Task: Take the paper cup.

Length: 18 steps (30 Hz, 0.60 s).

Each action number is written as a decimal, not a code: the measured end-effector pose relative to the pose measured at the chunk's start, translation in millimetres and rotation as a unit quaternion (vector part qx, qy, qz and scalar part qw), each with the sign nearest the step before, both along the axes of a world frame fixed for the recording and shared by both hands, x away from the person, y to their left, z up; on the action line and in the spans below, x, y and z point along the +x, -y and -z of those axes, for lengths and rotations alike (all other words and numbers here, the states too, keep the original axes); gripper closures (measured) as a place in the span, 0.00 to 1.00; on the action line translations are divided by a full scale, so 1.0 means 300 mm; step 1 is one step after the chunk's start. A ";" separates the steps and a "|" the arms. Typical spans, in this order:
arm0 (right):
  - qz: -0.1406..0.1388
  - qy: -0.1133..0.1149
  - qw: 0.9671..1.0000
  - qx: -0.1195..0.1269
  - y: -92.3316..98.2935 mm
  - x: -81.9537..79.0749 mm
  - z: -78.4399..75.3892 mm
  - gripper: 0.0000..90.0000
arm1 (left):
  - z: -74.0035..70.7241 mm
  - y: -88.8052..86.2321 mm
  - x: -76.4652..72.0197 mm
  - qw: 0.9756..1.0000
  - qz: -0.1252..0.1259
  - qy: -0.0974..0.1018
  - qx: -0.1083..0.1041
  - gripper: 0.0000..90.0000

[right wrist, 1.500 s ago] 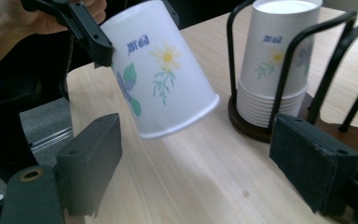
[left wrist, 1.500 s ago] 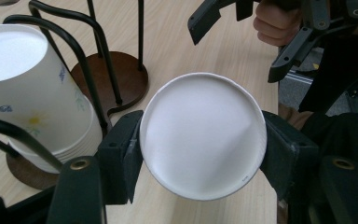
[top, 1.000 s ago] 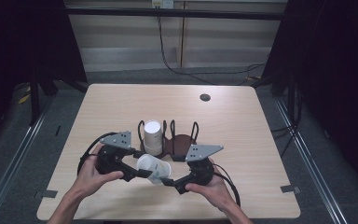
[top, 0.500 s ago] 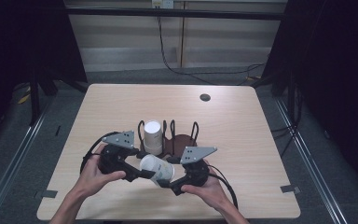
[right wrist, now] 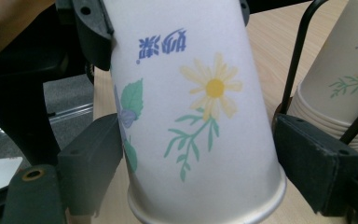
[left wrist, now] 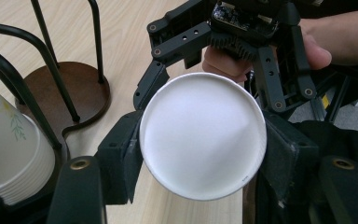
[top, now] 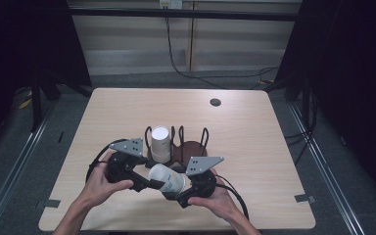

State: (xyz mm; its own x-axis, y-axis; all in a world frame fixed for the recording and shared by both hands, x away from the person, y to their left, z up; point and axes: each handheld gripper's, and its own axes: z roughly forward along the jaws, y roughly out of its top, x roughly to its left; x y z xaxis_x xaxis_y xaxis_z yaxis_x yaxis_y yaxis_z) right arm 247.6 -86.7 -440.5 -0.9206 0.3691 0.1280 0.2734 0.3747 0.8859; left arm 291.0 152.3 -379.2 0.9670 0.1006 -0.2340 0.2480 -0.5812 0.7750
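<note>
Paper cup point(top: 167, 178), light and easily crushed, is hanging near the table's point(top: 254, 127) front edge: your left gripper point(top: 144, 183) is clamping its base while your right gripper's point(top: 178, 193) jaws, just widening, are flanking its rim end, the pads barely off the wall.

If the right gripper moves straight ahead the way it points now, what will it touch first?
Most likely the paper cup lying between its jaws, which the left gripper holds. The right gripper points at that cup; depth beyond is unclear.

We read blue Chinese characters, upside down, on the paper cup point(right wrist: 191, 107), above its yellow daisy.
</note>
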 end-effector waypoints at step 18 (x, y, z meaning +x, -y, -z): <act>0.000 0.013 1.000 -0.017 0.006 -0.004 -0.008 0.28 | 0.011 -0.015 0.014 1.000 -0.007 -0.007 -0.019 0.39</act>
State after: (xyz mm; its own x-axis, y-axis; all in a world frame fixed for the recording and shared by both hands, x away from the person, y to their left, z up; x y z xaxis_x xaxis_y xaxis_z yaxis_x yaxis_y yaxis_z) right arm 246.3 -88.5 -438.1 -0.9232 0.3731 0.0919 0.2510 0.4045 0.8795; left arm 295.1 156.8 -382.4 0.9621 0.1047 -0.2519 0.2672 -0.5477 0.7929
